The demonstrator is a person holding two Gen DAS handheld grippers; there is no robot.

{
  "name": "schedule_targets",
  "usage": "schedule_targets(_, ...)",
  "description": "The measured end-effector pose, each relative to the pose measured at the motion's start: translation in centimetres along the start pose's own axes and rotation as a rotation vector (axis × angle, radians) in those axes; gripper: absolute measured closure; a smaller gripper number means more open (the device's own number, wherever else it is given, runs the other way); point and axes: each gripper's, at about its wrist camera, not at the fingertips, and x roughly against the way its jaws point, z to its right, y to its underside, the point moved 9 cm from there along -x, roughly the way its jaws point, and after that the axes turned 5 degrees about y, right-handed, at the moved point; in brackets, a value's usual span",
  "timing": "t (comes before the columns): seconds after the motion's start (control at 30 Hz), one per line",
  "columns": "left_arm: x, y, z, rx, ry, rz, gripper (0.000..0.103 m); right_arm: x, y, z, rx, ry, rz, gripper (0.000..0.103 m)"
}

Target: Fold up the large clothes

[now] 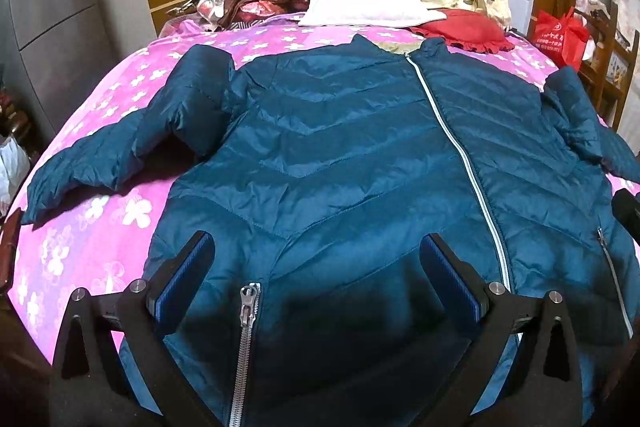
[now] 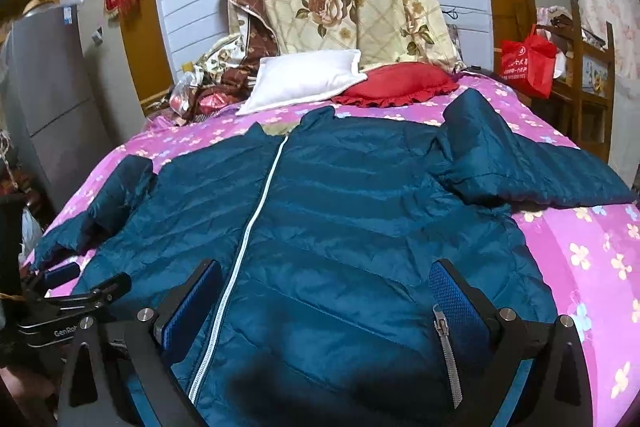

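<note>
Now both released tongs, left tongs (image 1: pixel 316 263) and right tongs (image 2: pixel 326 289), hover over the spread jacket (image 1: pixel 360 155)

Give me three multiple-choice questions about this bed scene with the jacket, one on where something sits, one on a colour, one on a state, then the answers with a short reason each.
1. Where does the white pillow lie?
A. at the far end of the bed, beyond the jacket's collar
B. on top of the jacket
C. on the floor

2. What colour is the bedspread under the jacket?
A. plain grey
B. pink with pale flowers
C. green stripes

3. How is the jacket's front zip?
A. wide open
B. torn off
C. closed up to the collar

Answers:
1 A, it rests past the collar beside the red cushion.
2 B, pink cloth with pale flowers shows on both sides of the jacket.
3 C, the light zip line runs unbroken up the chest and both front panels meet. Both the left gripper and right gripper hover open above the hem.
</note>
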Motion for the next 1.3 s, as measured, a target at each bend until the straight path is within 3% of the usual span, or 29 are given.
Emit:
schedule_targets(0.3, 0.0, 0.0, 0.1, 0.0, 0.002, 0.002, 0.0, -0.1, 0.2, 1.0, -0.047, -0.002, -0.008, 0.0)
schedule_targets(0.63, 0.0, 0.4, 0.6, -0.006, 0.004, -0.002, 0.0, 1.0, -0.4, 0.0, -0.007, 0.002, 0.025, 0.0)
schedule_targets(1.3, -0.1, 0.5, 0.0, -0.004, 0.001, -0.011, 0.0, 0.5, 0.0, 0.3, -0.022, -0.003, 0.012, 0.0)
